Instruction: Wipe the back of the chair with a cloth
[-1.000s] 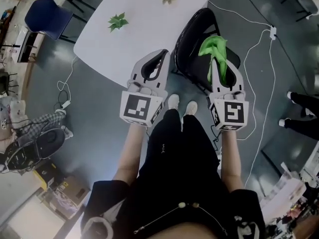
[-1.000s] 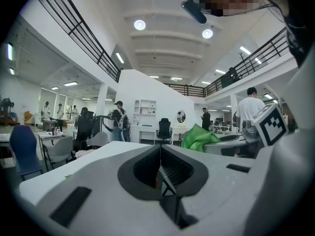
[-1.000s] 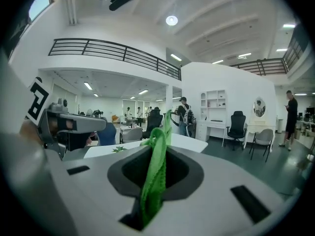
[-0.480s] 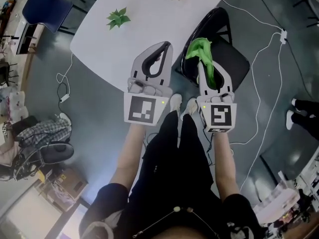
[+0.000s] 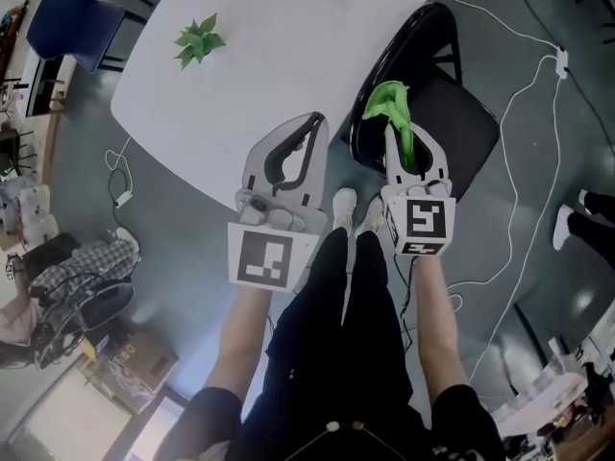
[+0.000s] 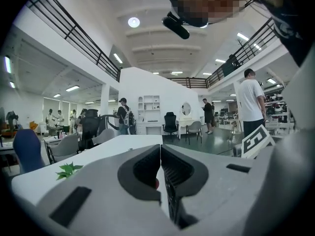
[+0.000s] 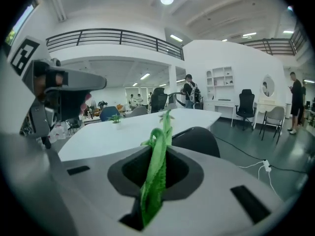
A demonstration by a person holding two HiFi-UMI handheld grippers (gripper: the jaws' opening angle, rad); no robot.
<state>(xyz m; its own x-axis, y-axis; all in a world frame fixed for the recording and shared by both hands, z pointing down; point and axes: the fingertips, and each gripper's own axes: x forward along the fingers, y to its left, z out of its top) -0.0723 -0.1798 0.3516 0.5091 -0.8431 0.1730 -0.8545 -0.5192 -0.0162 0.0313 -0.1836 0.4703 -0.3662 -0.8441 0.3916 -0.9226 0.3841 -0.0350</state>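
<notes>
One cloth [image 5: 386, 101] — in right gripper [image 5: 405, 138].

Left gripper [image 6: 160, 150]: jaws closed together, nothing between. White bench [image 6: 115, 145] beyond carries a small green plant [image 6: 68, 169].

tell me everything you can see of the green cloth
The cloth is bright green, thin and soft-looking, bunched into a narrow crumpled strip. The right claw is shut on it. The strip runs lengthwise between the jaws, and its free end sticks out past the tips as a loose folded tuft. It is held over the top edge of the back of the black chair, beside the white table. Whether it touches the chair cannot be told.
</notes>
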